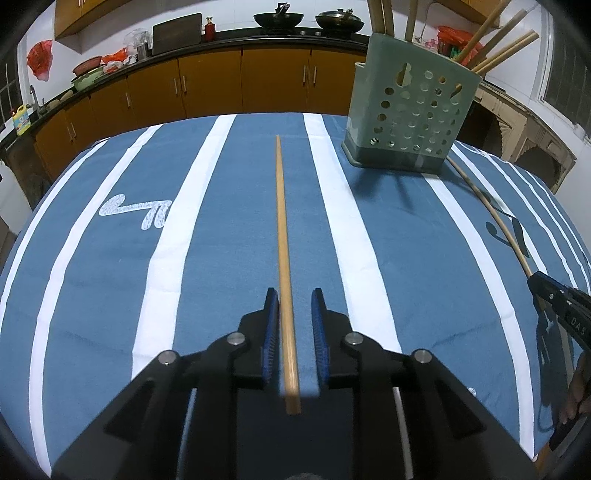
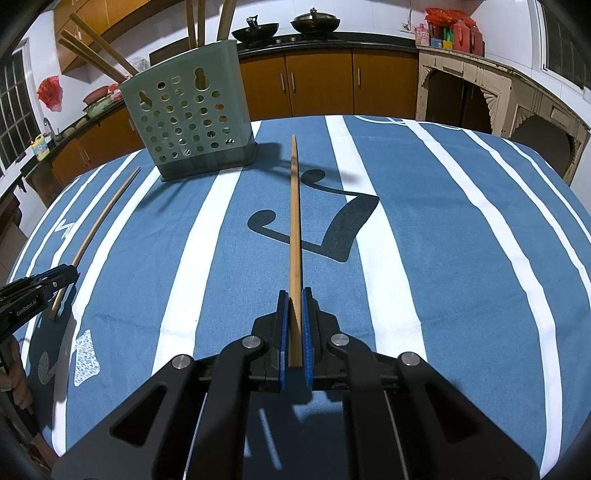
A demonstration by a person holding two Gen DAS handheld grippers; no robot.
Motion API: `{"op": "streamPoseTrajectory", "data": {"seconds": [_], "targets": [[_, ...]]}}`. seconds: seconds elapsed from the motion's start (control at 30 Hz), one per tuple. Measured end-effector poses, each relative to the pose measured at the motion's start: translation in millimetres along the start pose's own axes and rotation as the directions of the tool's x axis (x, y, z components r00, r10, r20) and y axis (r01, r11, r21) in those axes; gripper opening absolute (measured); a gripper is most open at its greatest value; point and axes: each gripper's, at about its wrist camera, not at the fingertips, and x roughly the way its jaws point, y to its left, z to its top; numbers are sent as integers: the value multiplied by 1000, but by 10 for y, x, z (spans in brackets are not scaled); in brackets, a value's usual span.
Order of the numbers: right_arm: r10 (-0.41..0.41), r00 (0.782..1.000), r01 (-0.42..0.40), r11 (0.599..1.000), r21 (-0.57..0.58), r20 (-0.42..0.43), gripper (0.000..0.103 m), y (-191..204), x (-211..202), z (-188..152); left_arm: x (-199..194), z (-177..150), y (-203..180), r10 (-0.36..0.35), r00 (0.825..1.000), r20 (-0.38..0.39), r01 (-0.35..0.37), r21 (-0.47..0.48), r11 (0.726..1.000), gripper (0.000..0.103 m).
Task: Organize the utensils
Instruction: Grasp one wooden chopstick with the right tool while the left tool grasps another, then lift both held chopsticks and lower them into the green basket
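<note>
Clamping one chopstick (image 2: pixel 295 221) endwise, the right gripper (image 2: pixel 293 325) aims it toward the holder (image 2: pixel 192 122) (already part-filled). Left gripper (image 1: pixel 293 325) gapes astride another (image 1: pixel 282 240) on the bench (image 1: pixel 110 295), lined up lengthwise.

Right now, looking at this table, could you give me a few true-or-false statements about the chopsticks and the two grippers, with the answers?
1. The left gripper is clamped tight on a chopstick. False: its jaws stand apart, with the chopstick on the cloth lying between them, untouched.
2. The right gripper is shut on the held chopstick. True.
3. The green holder already contains chopsticks. True.
4. The green holder lies tipped on its side. False: it stands upright on the striped tablecloth.
5. Two woks sit on the far counter. True.
</note>
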Motion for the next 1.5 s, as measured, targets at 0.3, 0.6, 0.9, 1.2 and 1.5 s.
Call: {"op": "streamPoseTrajectory", "data": {"seconds": [0.3, 0.6, 0.9, 1.2, 1.5], "targets": [[-1, 1000, 1, 1000, -8, 5, 8, 8, -14, -18, -32, -42, 20, -10, 1000, 0, 10, 17, 1000, 27], [40, 999, -42, 998, 41, 35, 8, -148, -170, 60, -183, -27, 69, -14, 1000, 14, 14, 36, 999, 8], [47, 963, -66, 996, 62, 265, 8, -302, -861, 503, -871, 354, 182, -55, 973, 225, 53, 16, 998, 8], [58, 922, -95, 992, 78, 382, 8, -356, -1133, 798, -1348, 758, 299, -90, 917, 388, 119, -51, 992, 8], [105, 883, -142, 989, 49, 457, 8, -294, -1373, 1035, -1656, 1008, 125, -118, 878, 463, 133, 0, 991, 8]]}}
